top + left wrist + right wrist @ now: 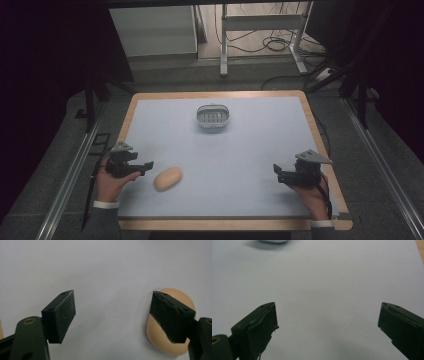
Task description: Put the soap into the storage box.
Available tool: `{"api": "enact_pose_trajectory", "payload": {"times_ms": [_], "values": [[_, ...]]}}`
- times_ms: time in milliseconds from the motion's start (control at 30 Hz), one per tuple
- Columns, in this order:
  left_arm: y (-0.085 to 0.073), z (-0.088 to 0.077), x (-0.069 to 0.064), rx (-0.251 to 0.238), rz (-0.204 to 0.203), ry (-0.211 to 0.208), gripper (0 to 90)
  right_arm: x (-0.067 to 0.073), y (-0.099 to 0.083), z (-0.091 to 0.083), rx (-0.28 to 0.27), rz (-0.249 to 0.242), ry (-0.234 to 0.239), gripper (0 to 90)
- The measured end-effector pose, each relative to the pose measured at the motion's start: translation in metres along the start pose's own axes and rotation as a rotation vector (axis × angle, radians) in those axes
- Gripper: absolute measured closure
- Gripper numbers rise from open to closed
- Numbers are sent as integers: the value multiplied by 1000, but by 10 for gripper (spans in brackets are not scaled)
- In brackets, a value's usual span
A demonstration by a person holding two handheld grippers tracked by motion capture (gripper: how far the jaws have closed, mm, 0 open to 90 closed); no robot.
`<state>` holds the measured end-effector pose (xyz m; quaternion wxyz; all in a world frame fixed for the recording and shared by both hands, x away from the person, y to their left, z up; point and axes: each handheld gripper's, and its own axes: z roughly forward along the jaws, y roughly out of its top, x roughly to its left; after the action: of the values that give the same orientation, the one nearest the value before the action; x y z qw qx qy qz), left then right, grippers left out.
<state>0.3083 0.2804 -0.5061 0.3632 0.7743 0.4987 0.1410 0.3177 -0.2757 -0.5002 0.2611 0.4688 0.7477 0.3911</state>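
**K:** Both hands at the near edge of the table (150, 107), one tool each. Left hand (111, 184) has the left tool (148, 165), right hand (311, 195) has the right tool (276, 170). Tips point inward, toward each other.

**M:** Jaw state?

**K:** Left tool (112, 315): wide open, holding nothing, just bare pale-blue sheet between the pads. Right tool (327, 327): same, wide open and empty, with plain sheet in the gap.

**M:** Objects?

**K:** Tan oval thing, looks like a potato (168, 178), lying on the sheet just ahead of the left tool's tips. Near but not touching, going by the high view. In the left gripper view the potato (172, 342) sits behind the right-hand pad (168, 317), partly hidden by it and outside the gap. Can't tell from that view whether the pad touches it.

**M:** Anything else?

**K:** Small grey oval basket (213, 116) with a slotted bottom, far side of the table, well apart from both tools and roughly midway between them across the width. In the right gripper view a pale blurred object sits at the top edge, far ahead of the jaws; too cropped to identify.

**M:** Right tool close to anything?

**K:** No, well apart from the potato and the basket. Wooden table edge (420, 250) shows off to its right.
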Motion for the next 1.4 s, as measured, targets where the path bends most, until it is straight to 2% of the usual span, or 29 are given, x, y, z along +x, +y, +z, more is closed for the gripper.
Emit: {"api": "enact_pose_trajectory", "payload": {"times_ms": [167, 233, 300, 433, 500, 567, 600, 767, 900, 1000, 1033, 1167, 1200, 1233, 1300, 1367, 1400], "values": [[-1, -2, -2, -6, -7, 12, 206, -4, -3, -2, -14, 8, 9, 36], [-1, -5, -3, -15, 1, -1, 209, -6, -4, -3, -13, 23, 4, 43], [-2, -10, -5, -47, -1, -3, 214, -6, -4, -5, -17, 33, 3, 48], [-1, -14, -7, -59, -10, 5, 215, -4, -5, -7, -20, 27, -10, 63], [0, -12, -6, -54, -8, 4, 216, -3, -6, -9, -9, 18, -26, 66], [1, -10, -6, -50, -6, 5, 215, -4, -7, -9, -9, 20, -26, 68], [2, -7, -7, -42, 0, 5, 214, -6, -9, -11, -8, 35, -24, 72], [4, -3, -6, -29, 1, 19, 209, -9, -14, -10, 5, 37, -14, 74], [5, 1, -9, -2, 16, 43, 206, -12, -16, -10, 6, 45, -6, 76], [6, 1, -10, 15, 20, 51, 204, -11, -17, -10, 9, 36, -8, 77], [7, -1, -12, 27, 18, 67, 205, -9, -17, -10, 13, 24, -6, 77], [12, -6, -17, 50, 44, 65, 203, -11, -15, -13, 0, 26, -6, 78], [17, -11, -20, 56, 68, 62, 203, -12, -15, -14, -4, 28, -5, 78], [17, -11, -20, 56, 68, 62, 201, -13, -15, -15, -7, 25, -6, 79], [23, -17, -25, 69, 100, 45, 199, -13, -15, -16, -8, 30, -9, 79], [25, -17, -26, 73, 106, 38, 197, -14, -15, -18, -10, 28, -15, 79], [29, -18, -28, 90, 129, 39, 196, -15, -15, -19, -12, 28, -17, 80]]}}
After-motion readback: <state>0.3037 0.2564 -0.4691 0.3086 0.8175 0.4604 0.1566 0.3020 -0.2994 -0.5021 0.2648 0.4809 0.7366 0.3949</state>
